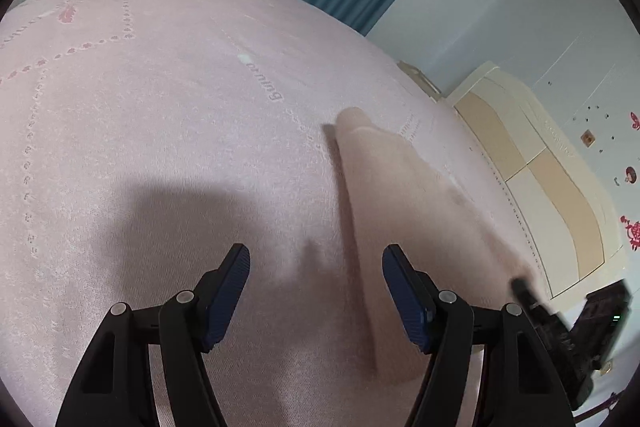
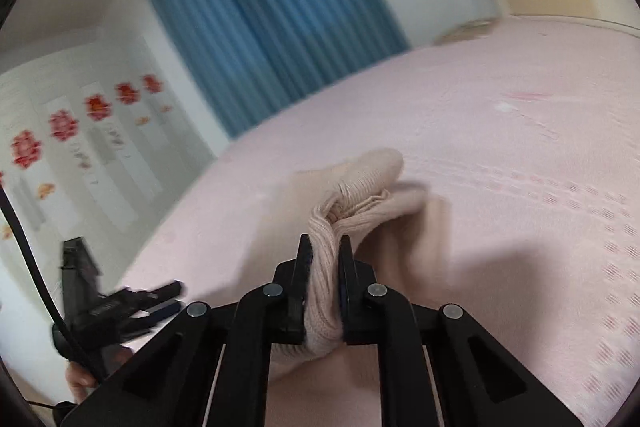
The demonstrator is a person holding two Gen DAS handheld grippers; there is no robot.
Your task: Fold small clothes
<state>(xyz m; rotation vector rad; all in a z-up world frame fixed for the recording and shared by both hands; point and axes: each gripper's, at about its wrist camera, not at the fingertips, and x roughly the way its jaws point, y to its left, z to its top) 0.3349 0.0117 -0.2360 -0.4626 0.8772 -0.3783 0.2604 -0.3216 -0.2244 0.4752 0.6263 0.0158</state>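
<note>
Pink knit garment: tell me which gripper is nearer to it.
Right. The right gripper is shut on the pink knit garment, bunching its ribbed edge. The left gripper is open, hanging just above the bed beside the cloth without touching it.

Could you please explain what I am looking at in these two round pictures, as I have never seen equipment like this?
There is no robot arm here: a person carries a two-fingered gripper in each hand, and each gripper has a wide-angle camera looking along its fingers. One picture comes from the left gripper, whose blue-padded fingers stand apart and hold nothing. The other comes from the right gripper, which is pinched shut on a bunched end of a small beige knitted garment. The rest of that garment trails down onto a pink bedspread. Behind the bed are a blue curtain and a cream headboard. The job is folding small clothes.
</note>
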